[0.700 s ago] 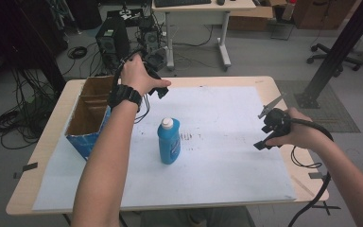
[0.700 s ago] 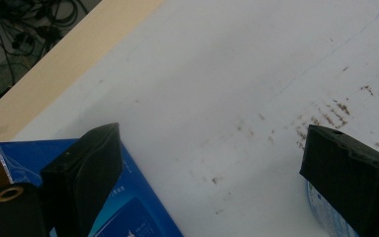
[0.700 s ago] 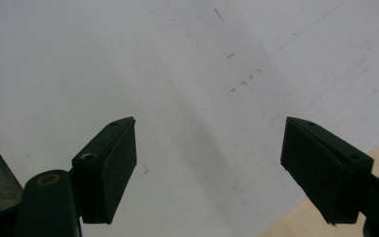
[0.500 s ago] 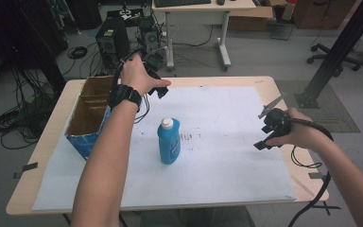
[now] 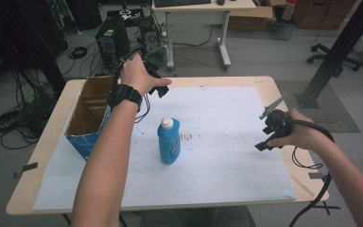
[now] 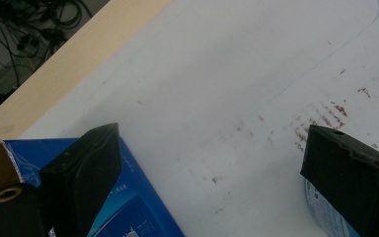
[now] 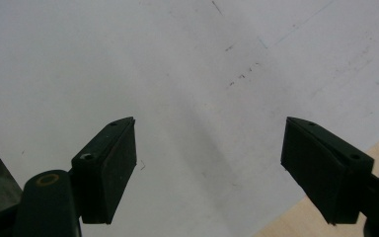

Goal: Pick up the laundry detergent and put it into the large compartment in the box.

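Hiding bottle point(image 6: 325, 217) (label unreadable): left tongs point(image 6: 217, 182).

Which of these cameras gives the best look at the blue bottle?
The high view: the bottle stands whole and upright on the white sheet, white cap on top, right of the box. The left gripper view catches just a sliver of it behind one of the tongs. The right gripper view looks at bare sheet.
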Demonstrator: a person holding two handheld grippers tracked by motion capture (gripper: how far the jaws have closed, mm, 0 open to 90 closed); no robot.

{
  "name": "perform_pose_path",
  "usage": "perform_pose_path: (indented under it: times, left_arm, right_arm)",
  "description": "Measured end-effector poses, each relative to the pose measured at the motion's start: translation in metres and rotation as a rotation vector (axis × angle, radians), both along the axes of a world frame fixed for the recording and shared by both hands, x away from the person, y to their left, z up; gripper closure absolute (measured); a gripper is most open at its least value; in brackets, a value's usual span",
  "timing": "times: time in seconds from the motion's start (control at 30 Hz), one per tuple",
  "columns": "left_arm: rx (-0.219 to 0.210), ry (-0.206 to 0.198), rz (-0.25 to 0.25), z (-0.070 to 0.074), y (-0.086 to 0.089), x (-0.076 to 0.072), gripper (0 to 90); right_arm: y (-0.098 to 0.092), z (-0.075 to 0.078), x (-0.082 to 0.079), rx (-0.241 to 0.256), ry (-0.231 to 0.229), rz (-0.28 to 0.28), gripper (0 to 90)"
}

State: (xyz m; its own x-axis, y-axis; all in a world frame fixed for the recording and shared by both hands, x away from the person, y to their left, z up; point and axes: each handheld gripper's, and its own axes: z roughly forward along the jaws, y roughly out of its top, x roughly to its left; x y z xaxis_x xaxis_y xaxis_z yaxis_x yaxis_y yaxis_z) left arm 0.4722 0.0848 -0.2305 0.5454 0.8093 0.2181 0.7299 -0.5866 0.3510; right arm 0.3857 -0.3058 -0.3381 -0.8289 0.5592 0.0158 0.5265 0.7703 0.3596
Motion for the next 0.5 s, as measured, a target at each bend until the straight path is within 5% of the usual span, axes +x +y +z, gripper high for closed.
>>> perform_pose_path:
  times: [0.5]
  left_arm:
    - [0.01,-0.031,-0.004,0.022,-0.004,-0.018,8.2]
  right_arm:
    - [0.0,0.001,-0.002,0.003,-0.005,0.0,21.7]
